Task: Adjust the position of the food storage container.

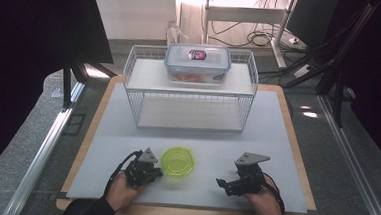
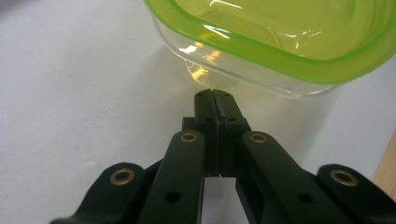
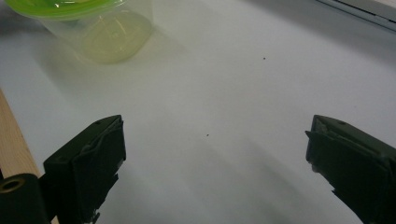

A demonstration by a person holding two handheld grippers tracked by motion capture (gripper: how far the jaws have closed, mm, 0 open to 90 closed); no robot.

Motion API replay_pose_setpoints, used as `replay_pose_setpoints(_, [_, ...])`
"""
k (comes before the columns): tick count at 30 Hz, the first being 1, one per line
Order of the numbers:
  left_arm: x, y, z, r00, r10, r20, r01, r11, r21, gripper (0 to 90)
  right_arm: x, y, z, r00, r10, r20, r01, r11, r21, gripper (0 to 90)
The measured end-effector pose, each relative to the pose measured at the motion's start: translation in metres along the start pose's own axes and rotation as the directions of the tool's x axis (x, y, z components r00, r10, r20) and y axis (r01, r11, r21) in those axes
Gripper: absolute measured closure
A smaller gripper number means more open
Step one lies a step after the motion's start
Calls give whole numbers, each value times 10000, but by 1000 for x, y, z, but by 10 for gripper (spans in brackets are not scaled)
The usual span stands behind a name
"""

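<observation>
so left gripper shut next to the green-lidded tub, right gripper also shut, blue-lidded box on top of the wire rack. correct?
Not quite: the right gripper is open, jaws wide apart in the right gripper view. The rest holds: left gripper shut beside the green-lidded tub, blue-lidded box on the wire rack.

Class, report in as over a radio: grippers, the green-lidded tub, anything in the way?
Left gripper shut, tips just short of the green-lidded tub. Right gripper open, empty. Nothing between them.
</observation>
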State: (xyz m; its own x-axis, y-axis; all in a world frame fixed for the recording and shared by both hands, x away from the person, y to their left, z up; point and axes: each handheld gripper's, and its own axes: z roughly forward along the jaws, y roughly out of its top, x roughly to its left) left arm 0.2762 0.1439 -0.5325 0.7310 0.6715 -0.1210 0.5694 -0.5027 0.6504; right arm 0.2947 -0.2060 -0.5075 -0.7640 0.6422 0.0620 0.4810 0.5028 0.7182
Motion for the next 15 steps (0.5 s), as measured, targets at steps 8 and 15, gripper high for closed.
replay_pose_setpoints(8, [1, -7, -13, 9980, 134, -618, -151, 9995, -267, 704, -1, 0, -2, 9999, 36, -99, -37, 9999, -106, 47])
replay_pose_setpoints(15, [5, -14, -32, 9950, 60, -998, -144, 9964, -839, 531, -1, 1, -4, 9992, 58, -384, -73, 9992, -381, 37])
